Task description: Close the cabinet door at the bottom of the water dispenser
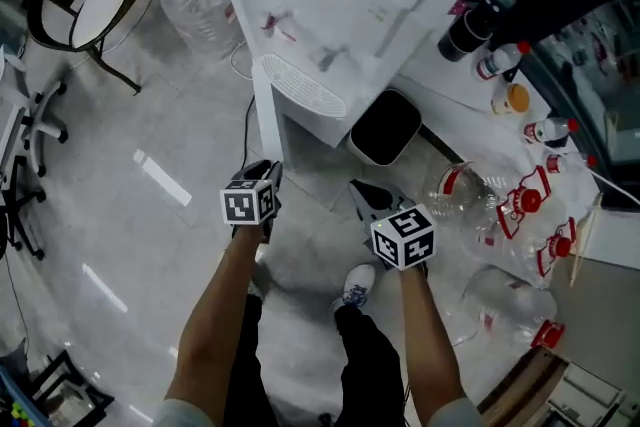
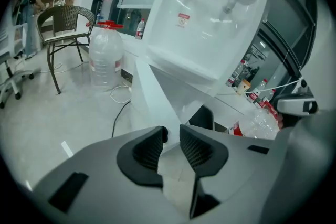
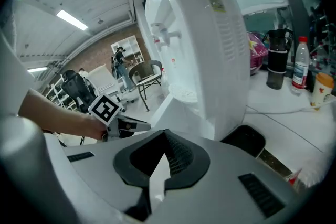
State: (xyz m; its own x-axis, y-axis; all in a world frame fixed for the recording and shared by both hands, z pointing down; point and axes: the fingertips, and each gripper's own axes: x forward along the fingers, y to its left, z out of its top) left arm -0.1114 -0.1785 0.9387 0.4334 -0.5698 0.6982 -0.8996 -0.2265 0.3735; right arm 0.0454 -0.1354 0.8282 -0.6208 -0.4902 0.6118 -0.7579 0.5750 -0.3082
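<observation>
The water dispenser [image 1: 330, 25] is seen standing on the floor ahead of the person, and its cabinet door [image 1: 266, 120] is found at its base, swung out from the front towards the 2 tools. The door is not yet closed.

The left tool [image 1: 262, 173] is held just short of the door's free edge, well below the taps. In the left gripper view its jaws are seen parted by a narrow gap, released, with nothing between them. The right tool [image 1: 368, 198] is held further right, near a black bin [image 1: 385, 130]. In the right gripper view its jaws are seen clenched tip to tip on nothing.

The door is judged to be a thin, stiff, light panel that is expected to swing freely on its hinge. Its white face looks smooth, so slipping is likely if it is pinched. No grasp is thought to be needed: the flat outer face is best pushed near the free edge, far from the hinge.

The door's long axis is judged upright. From the head view the panel is seen almost edge-on, with its free edge pointed at the person.
</observation>
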